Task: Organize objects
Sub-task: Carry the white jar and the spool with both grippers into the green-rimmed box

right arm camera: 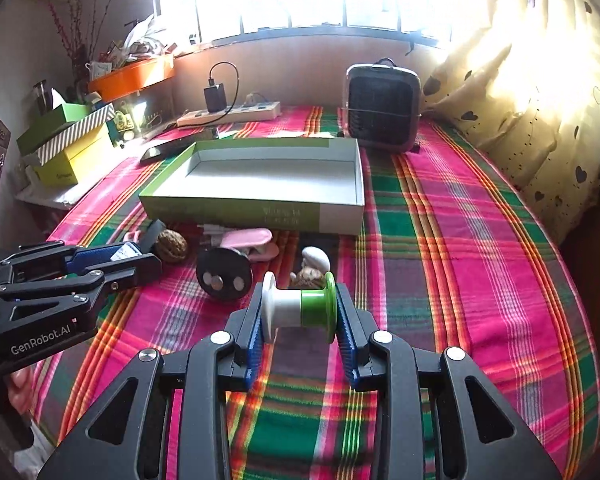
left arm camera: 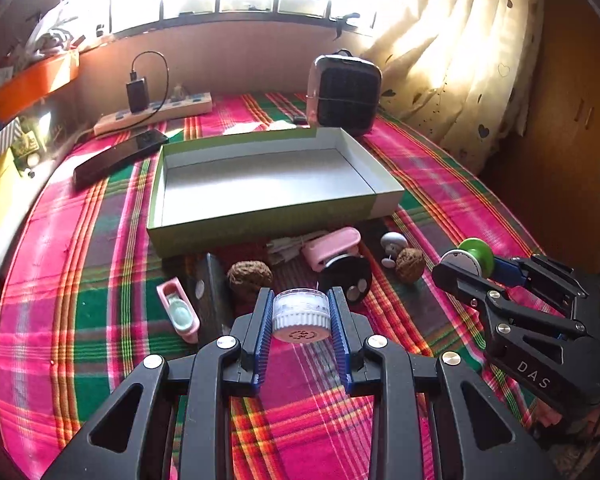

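Observation:
My left gripper (left arm camera: 300,316) is shut on a small clear jar with a white lid (left arm camera: 300,314), held above the plaid cloth. My right gripper (right arm camera: 299,310) is shut on a white and green spool (right arm camera: 300,306); it also shows in the left wrist view (left arm camera: 470,262). An empty open box (left arm camera: 268,176) with green sides lies just beyond. In front of it lie two walnuts (left arm camera: 250,276) (left arm camera: 410,265), a pink clip (left arm camera: 332,246), a black disc with metal dots (left arm camera: 346,276), a white mushroom figure (left arm camera: 392,242), a pink and mint case (left arm camera: 178,308) and a dark block (left arm camera: 214,288).
A small heater (left arm camera: 344,94), a power strip with a charger (left arm camera: 152,114) and a dark phone (left arm camera: 120,156) lie behind the box. Stacked boxes (right arm camera: 72,140) and an orange tray (right arm camera: 132,74) stand on the left. A curtain (right arm camera: 540,80) hangs at the right.

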The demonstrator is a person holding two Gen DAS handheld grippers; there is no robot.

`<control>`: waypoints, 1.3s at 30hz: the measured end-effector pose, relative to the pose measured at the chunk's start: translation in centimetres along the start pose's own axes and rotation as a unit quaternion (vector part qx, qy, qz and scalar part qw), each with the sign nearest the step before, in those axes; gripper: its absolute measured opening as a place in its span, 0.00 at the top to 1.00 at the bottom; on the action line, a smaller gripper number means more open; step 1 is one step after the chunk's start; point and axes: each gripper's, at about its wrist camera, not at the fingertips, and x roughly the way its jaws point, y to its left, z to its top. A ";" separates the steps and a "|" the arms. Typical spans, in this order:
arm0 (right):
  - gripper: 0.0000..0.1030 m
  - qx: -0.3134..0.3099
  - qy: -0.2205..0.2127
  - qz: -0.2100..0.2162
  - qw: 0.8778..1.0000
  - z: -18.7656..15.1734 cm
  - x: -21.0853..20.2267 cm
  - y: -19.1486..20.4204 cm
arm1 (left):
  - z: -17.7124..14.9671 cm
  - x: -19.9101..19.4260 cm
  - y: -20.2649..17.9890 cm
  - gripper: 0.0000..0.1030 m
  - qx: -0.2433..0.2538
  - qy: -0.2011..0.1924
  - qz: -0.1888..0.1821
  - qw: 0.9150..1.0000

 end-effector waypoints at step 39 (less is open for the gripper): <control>0.68 0.006 0.089 0.018 0.996 12.1 15.9 -1.7 | 11.8 11.4 8.2 0.75 -0.040 0.043 0.022 0.998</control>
